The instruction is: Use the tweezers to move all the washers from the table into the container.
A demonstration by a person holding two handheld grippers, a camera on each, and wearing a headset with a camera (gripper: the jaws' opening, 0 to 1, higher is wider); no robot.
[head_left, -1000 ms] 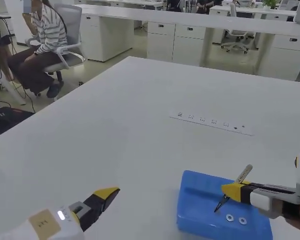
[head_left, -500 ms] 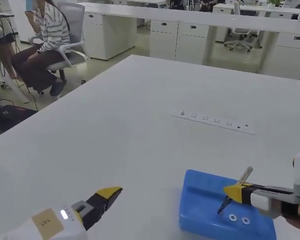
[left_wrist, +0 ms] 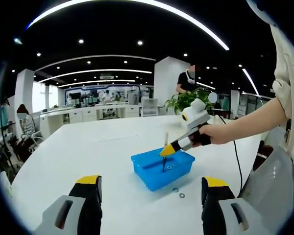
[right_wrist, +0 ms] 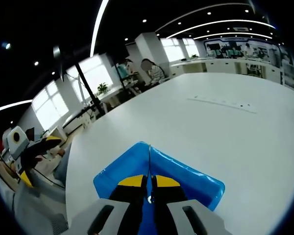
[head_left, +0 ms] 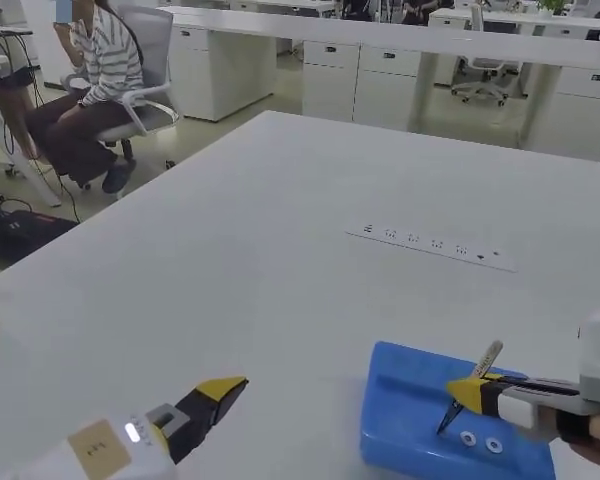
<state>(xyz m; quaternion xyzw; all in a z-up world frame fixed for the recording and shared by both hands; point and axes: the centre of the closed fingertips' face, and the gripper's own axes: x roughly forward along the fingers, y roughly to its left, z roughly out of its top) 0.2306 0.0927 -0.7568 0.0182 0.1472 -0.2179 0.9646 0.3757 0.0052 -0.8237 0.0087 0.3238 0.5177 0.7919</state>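
Right gripper (head_left: 467, 392) jaws clamped on tilted tweezers (head_left: 447, 415), tips down in container (head_left: 400, 385); two washers (left_wrist: 175, 189) on counter (head_left: 280, 250) just outside it; left gripper (left_wrist: 151, 182) jaws apart.

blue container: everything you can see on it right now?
The blue container is a shallow rectangular tray with rounded corners and a raised rim, plastic by its look, open-topped, flat on the white table. Two washers lie on its floor, close together. The tweezers, clamped in the right hand-held gripper, point down into it; whether the tips touch can't be told. Two loose washers lie on the table just outside it.
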